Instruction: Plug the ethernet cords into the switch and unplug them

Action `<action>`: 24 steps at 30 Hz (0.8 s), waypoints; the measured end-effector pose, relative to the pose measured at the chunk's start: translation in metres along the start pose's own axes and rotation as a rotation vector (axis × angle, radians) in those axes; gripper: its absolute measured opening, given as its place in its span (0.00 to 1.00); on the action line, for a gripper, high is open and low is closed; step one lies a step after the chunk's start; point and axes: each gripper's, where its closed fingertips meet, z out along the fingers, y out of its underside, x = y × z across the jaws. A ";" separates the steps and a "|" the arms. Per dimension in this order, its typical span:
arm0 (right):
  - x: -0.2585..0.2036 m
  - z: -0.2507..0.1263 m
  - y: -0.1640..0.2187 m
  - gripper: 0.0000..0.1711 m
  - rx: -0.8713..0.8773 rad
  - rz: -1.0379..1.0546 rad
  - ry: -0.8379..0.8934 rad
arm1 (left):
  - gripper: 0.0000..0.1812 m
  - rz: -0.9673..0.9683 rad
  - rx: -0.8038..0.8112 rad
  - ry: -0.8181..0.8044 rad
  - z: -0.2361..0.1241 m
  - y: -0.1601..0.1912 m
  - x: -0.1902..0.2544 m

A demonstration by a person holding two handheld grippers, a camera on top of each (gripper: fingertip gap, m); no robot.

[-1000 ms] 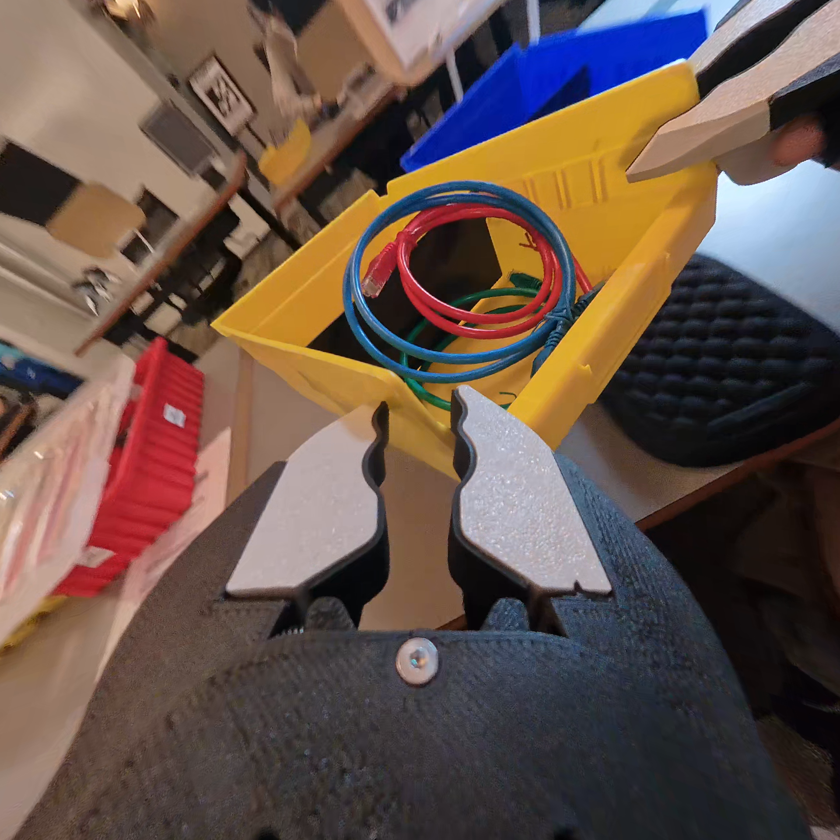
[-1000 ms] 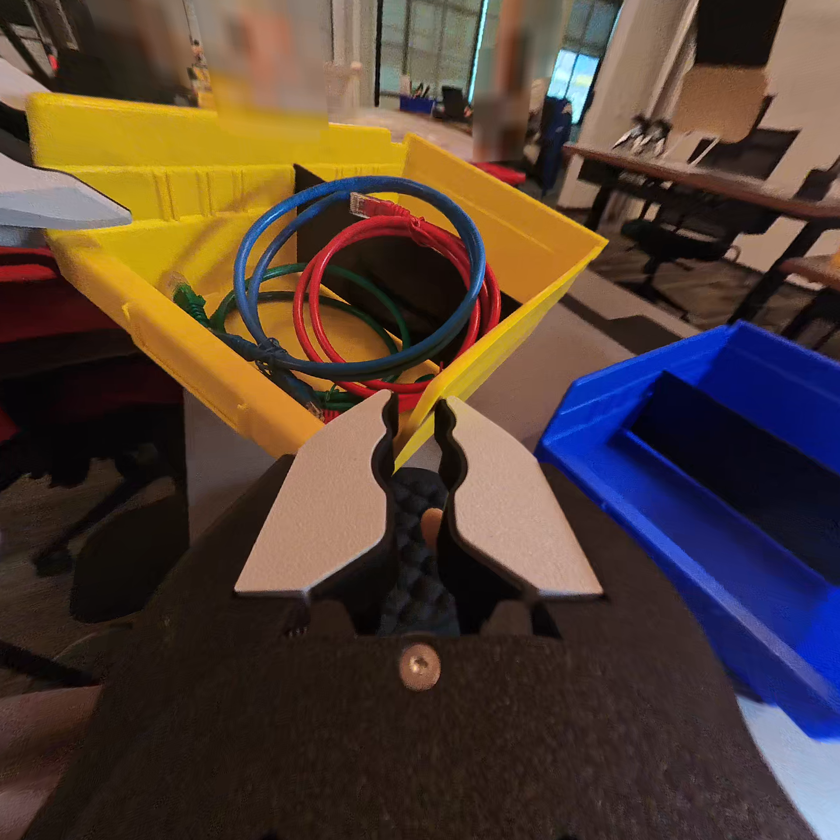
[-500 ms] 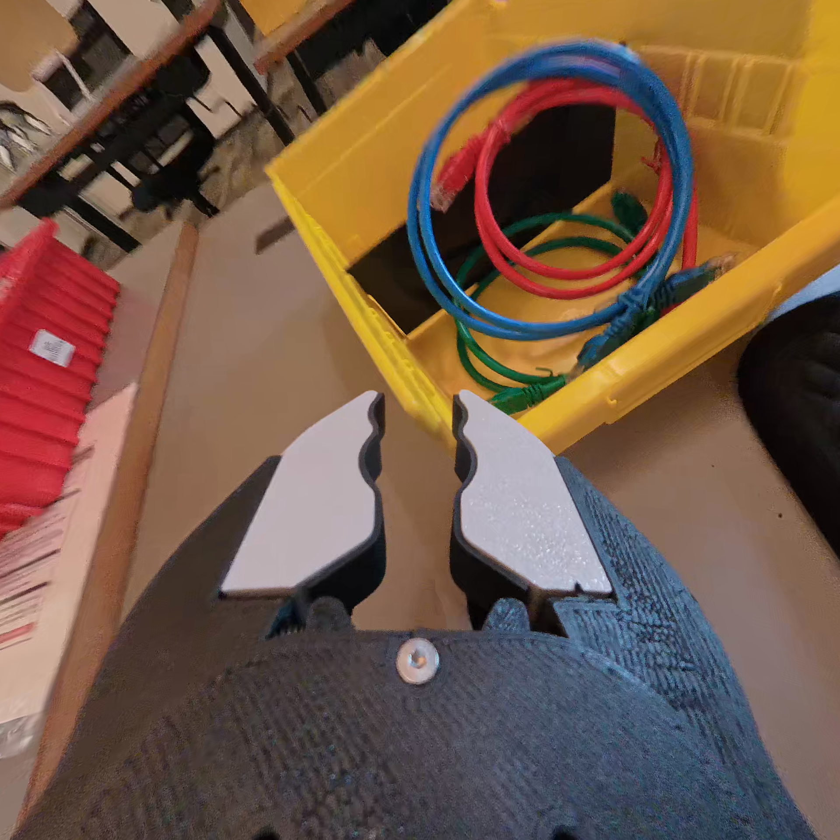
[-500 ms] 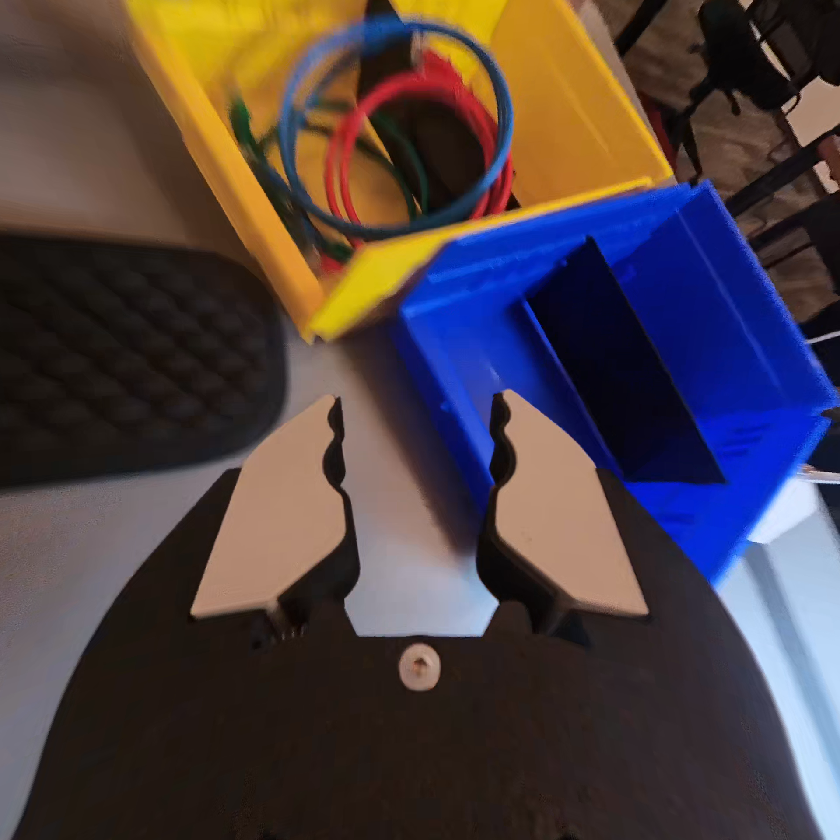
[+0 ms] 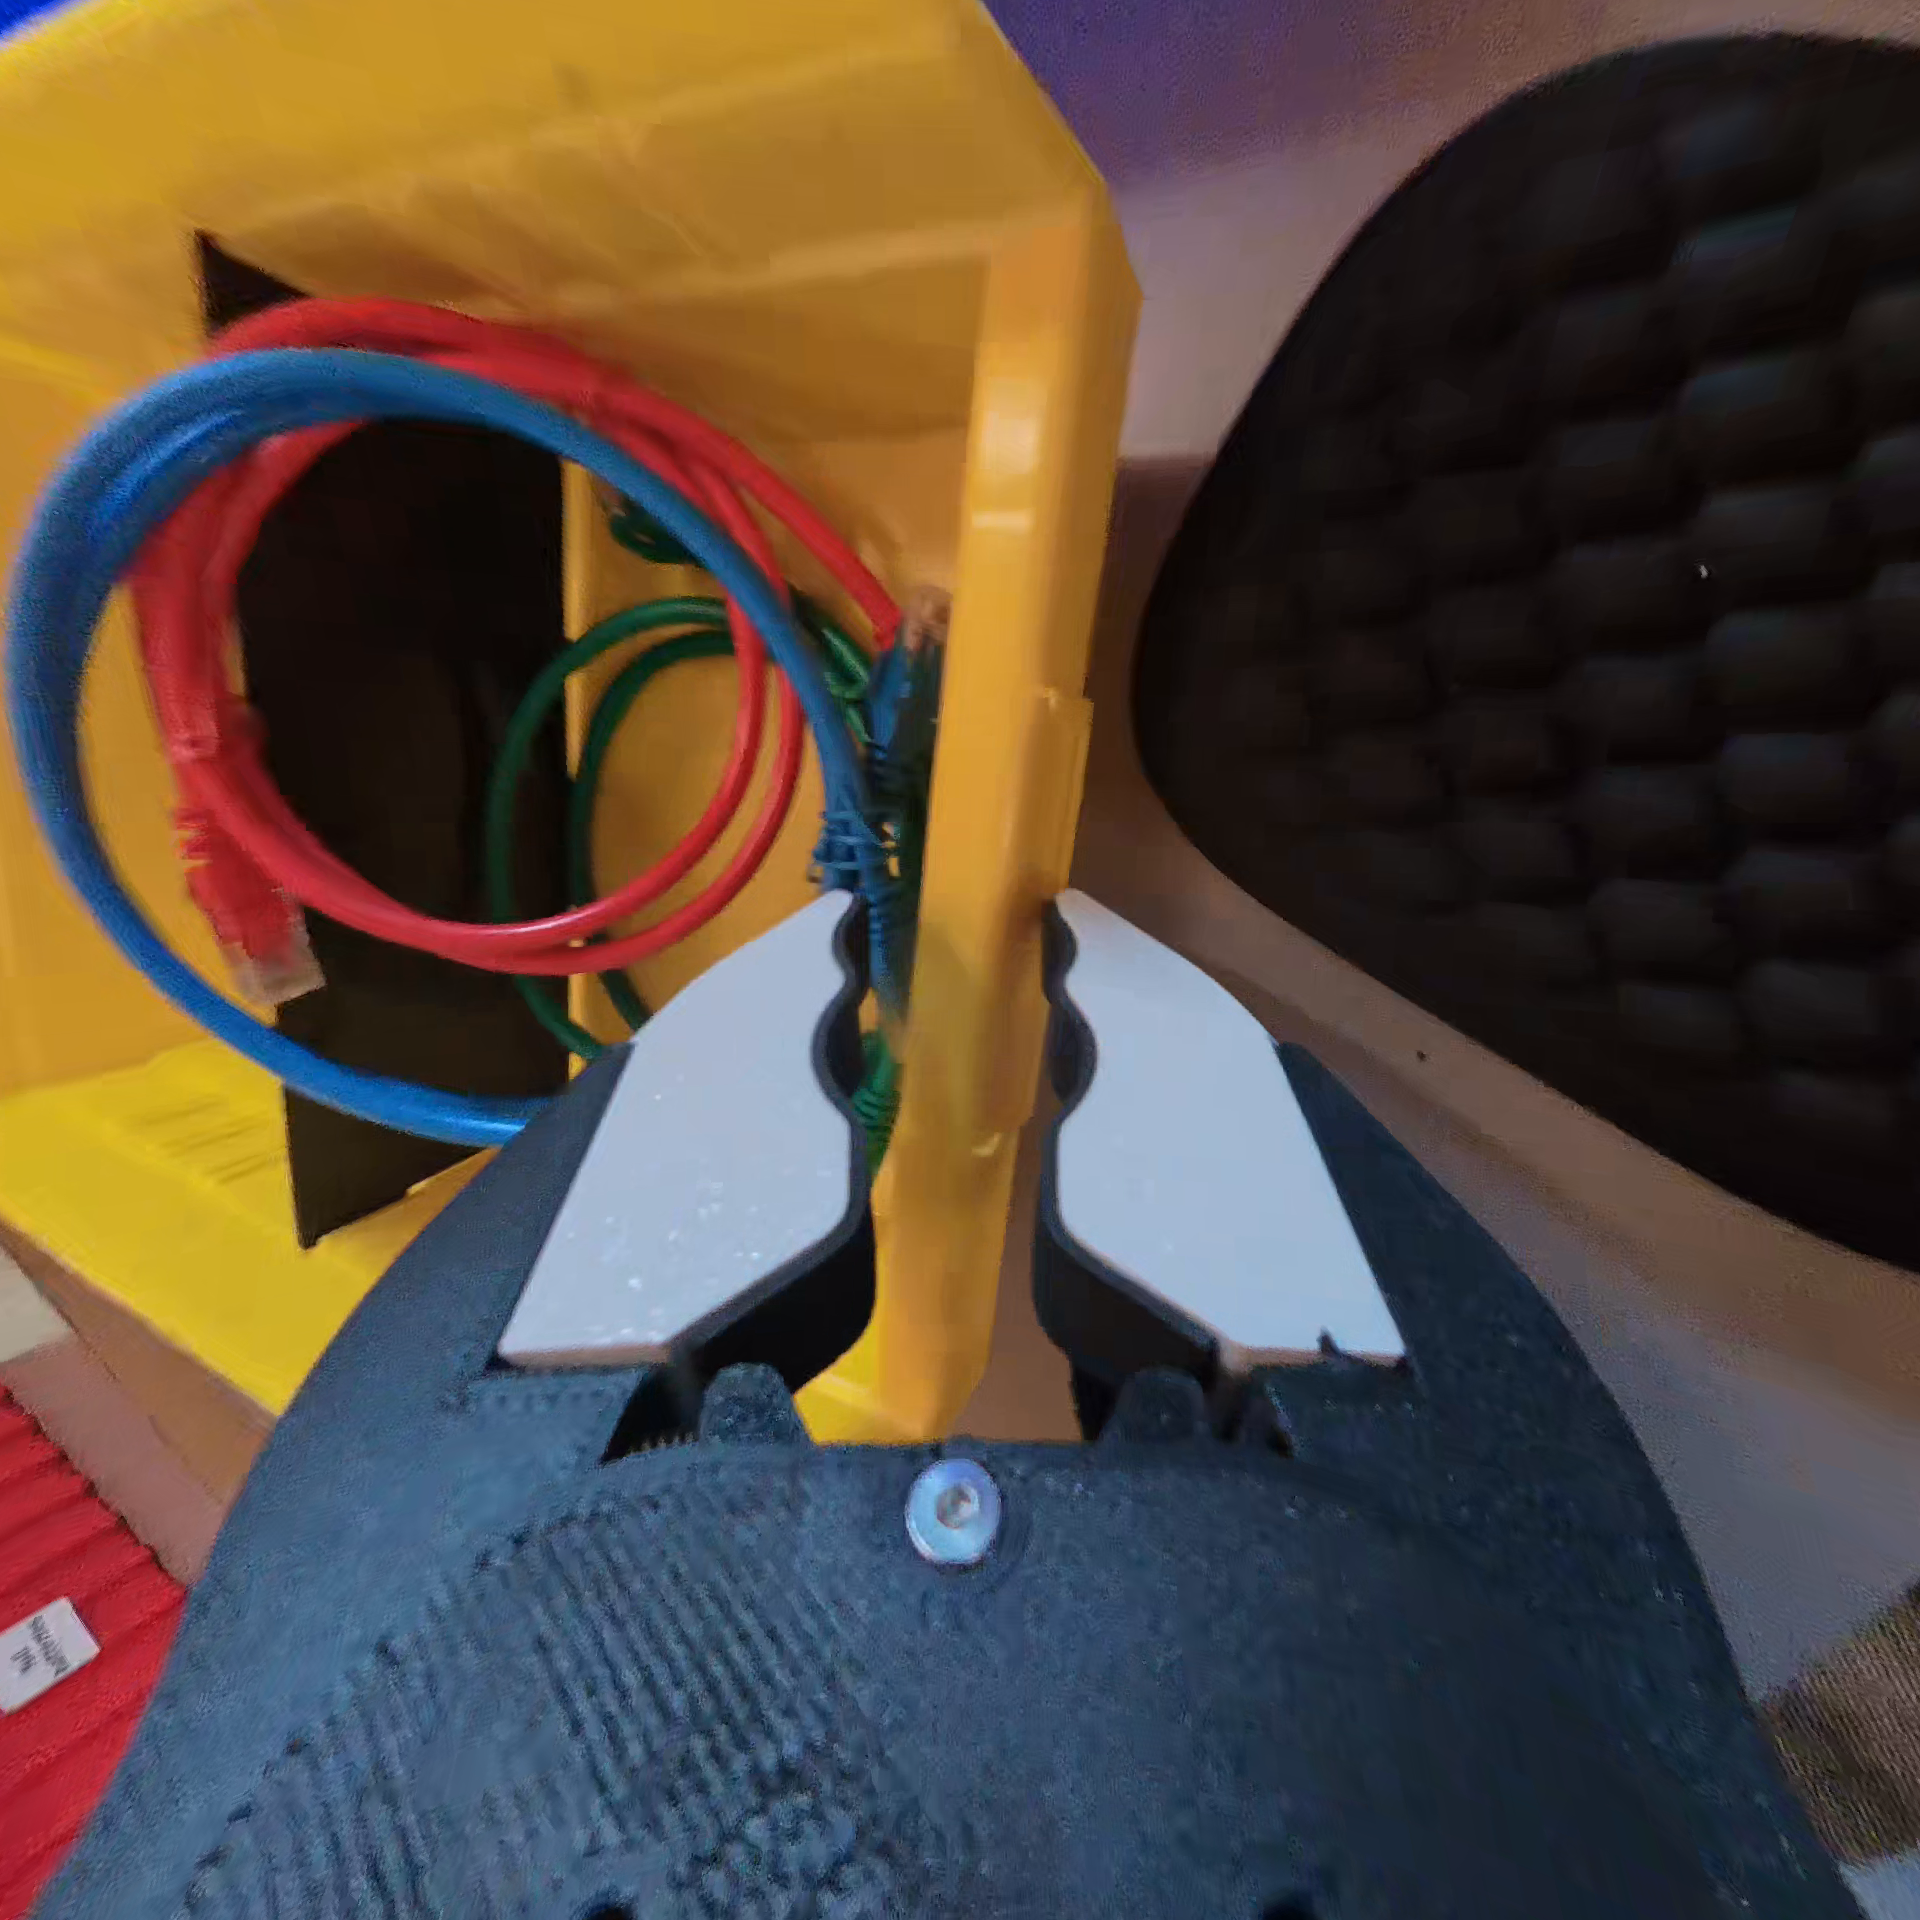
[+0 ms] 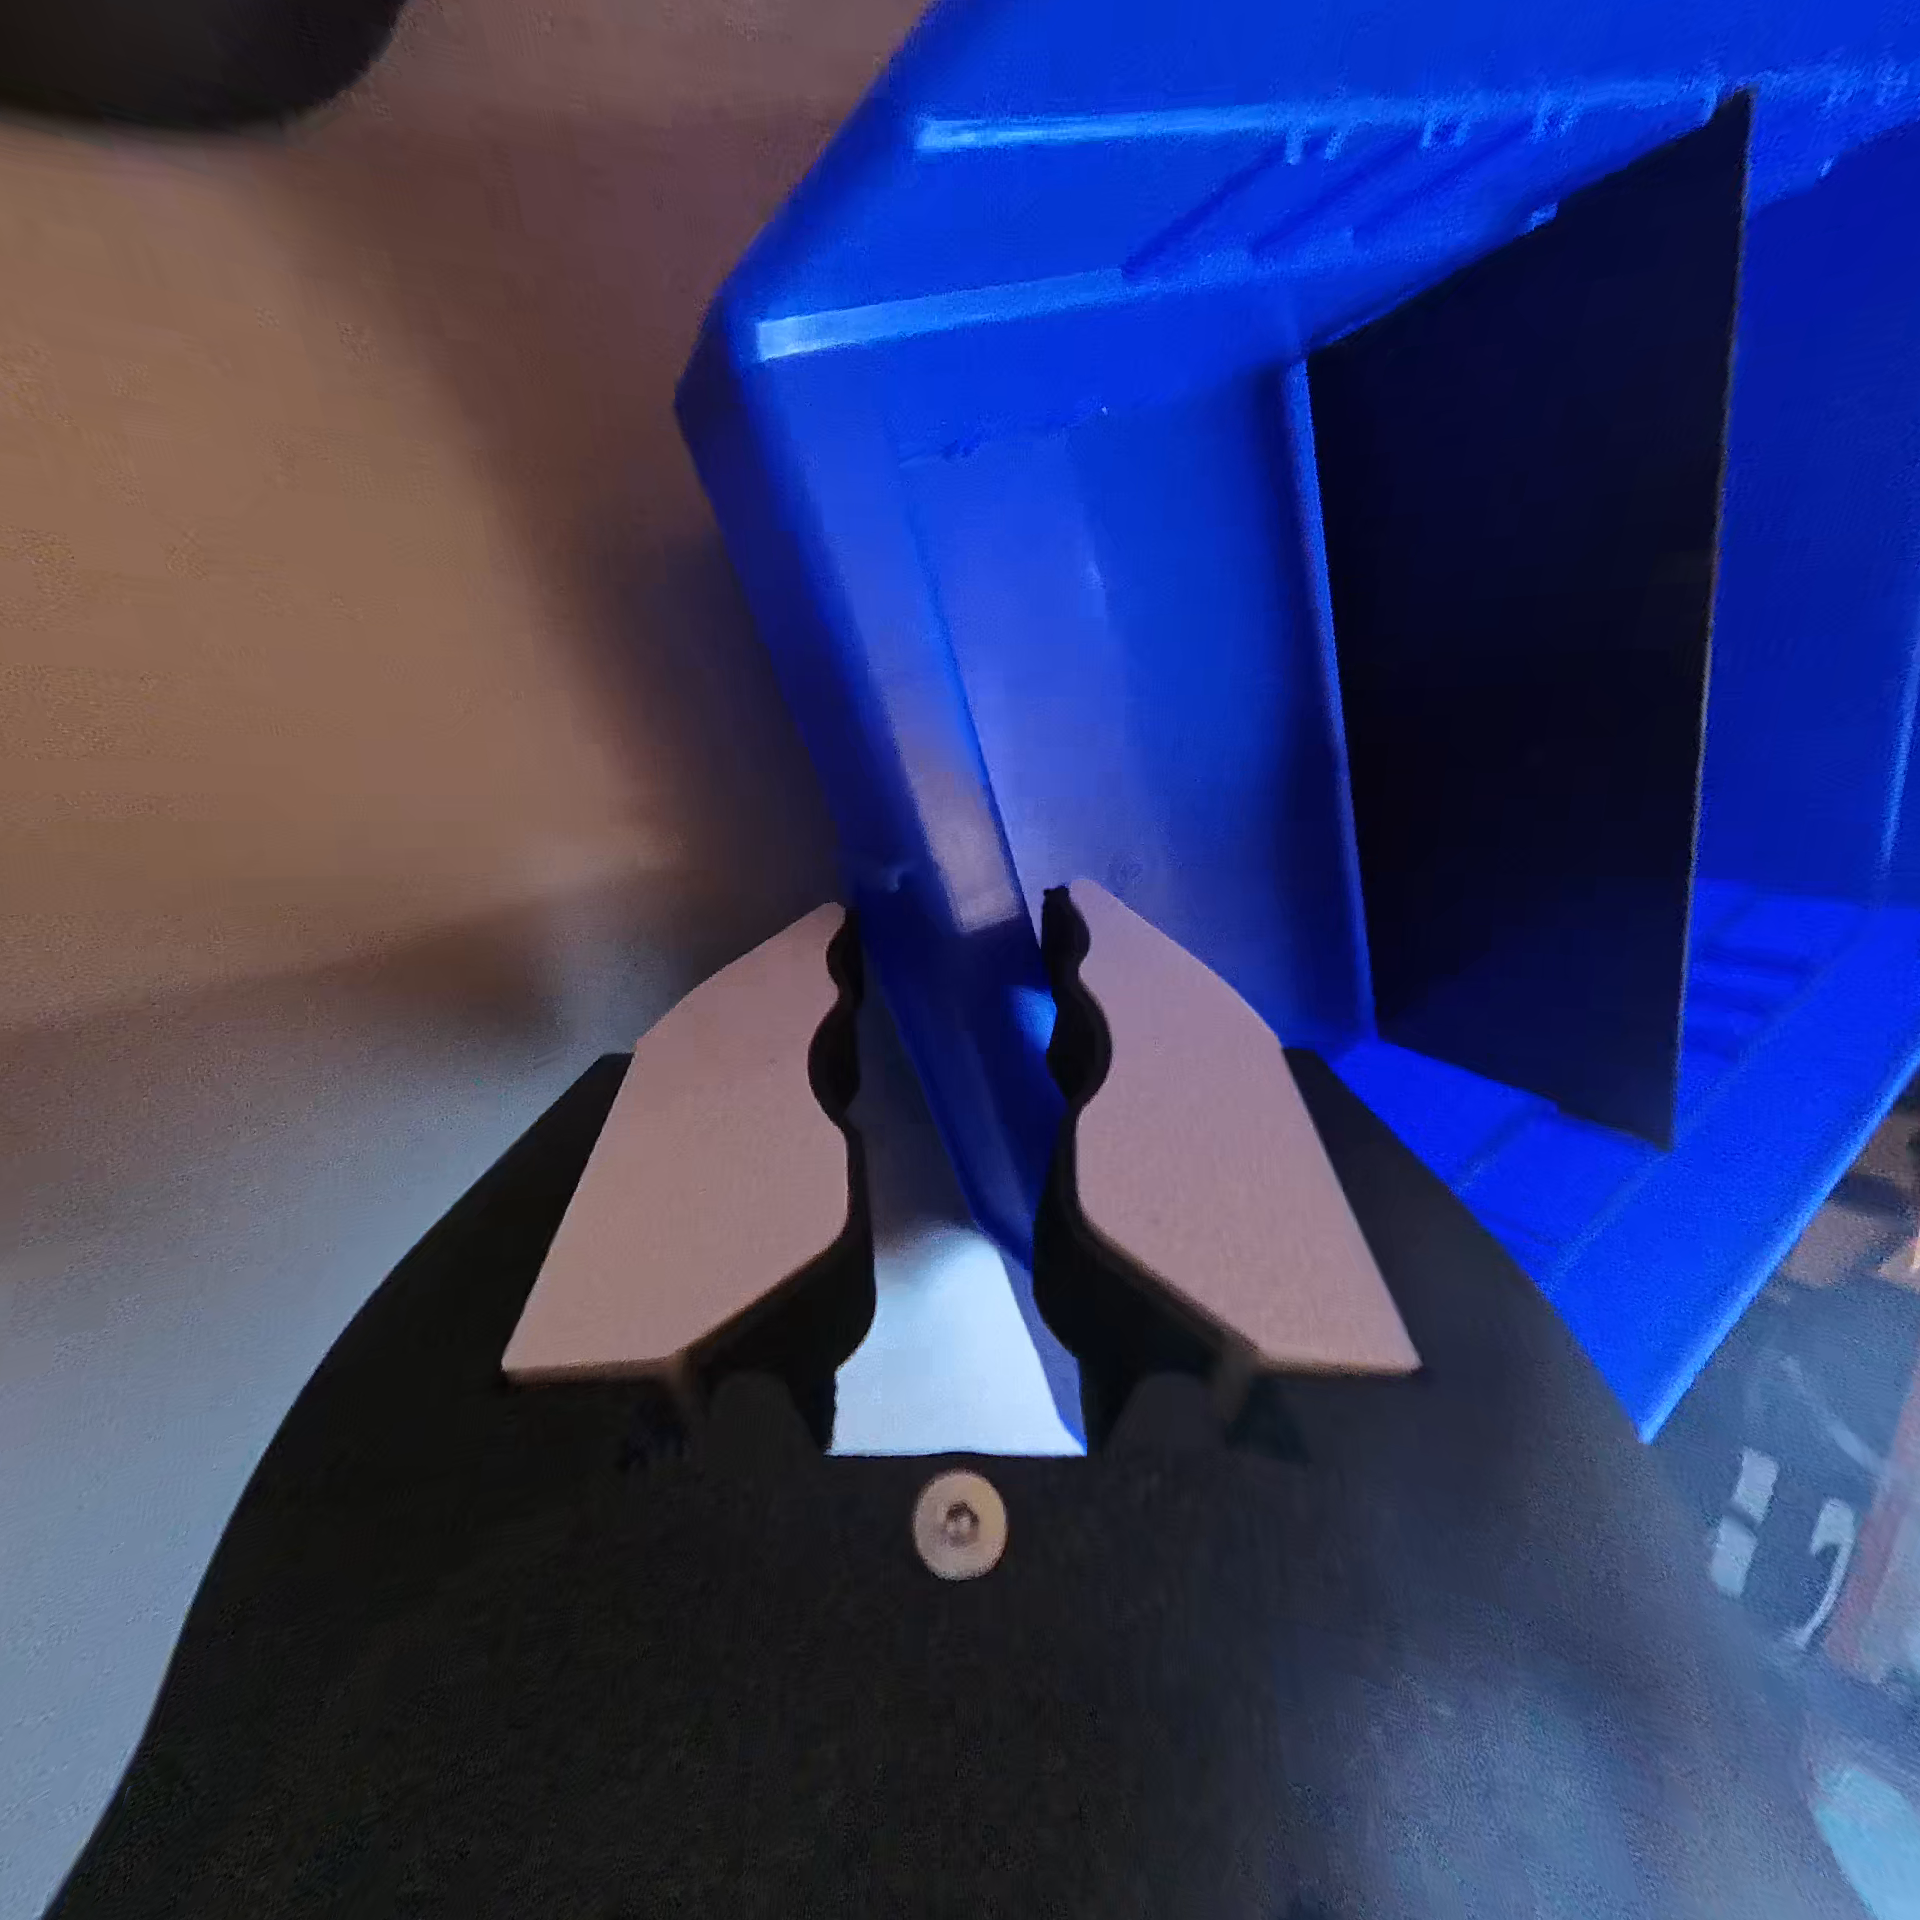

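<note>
Between left tool (image 5: 951,914) fingers, yellow bin (image 5: 1023,665) wall.

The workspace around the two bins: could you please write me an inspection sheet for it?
Surface: tan tabletop, blurred by motion.
Job's things: no switch seen.
Clutter: black quilted pad; red ribbed item at lower left.
Grippers: left hand-held gripper straddles the yellow bin wall, contact unclear; right hand-held gripper straddles the blue bin wall, contact unclear.
Cables: coiled blue cord, red cord and green cord inside the yellow bin.
Surroundings: blurred, nothing identifiable.
</note>
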 end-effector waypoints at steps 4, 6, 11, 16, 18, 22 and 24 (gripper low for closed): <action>-0.022 -0.032 0.047 0.20 -0.044 0.067 0.055 | 0.17 0.022 -0.020 0.035 0.002 -0.002 0.003; -0.028 -0.042 0.069 0.20 -0.064 0.075 0.099 | 0.22 0.030 -0.016 0.053 0.003 0.000 0.007; -0.015 -0.056 0.125 0.19 -0.115 0.102 0.177 | 0.17 0.032 -0.045 0.047 0.019 0.008 0.006; 0.019 -0.053 0.177 0.19 -0.161 0.104 0.192 | 0.15 -0.023 -0.049 0.050 0.026 0.003 -0.002; 0.033 -0.052 0.196 0.19 -0.204 0.109 0.210 | 0.15 -0.033 -0.049 0.020 0.030 0.001 -0.009; 0.058 -0.060 0.212 0.20 -0.243 0.165 0.354 | 0.20 -0.039 -0.002 -0.010 0.024 -0.002 -0.020; 0.060 -0.075 0.193 0.21 -0.122 0.259 0.378 | 0.19 -0.130 0.173 0.024 -0.004 -0.023 -0.032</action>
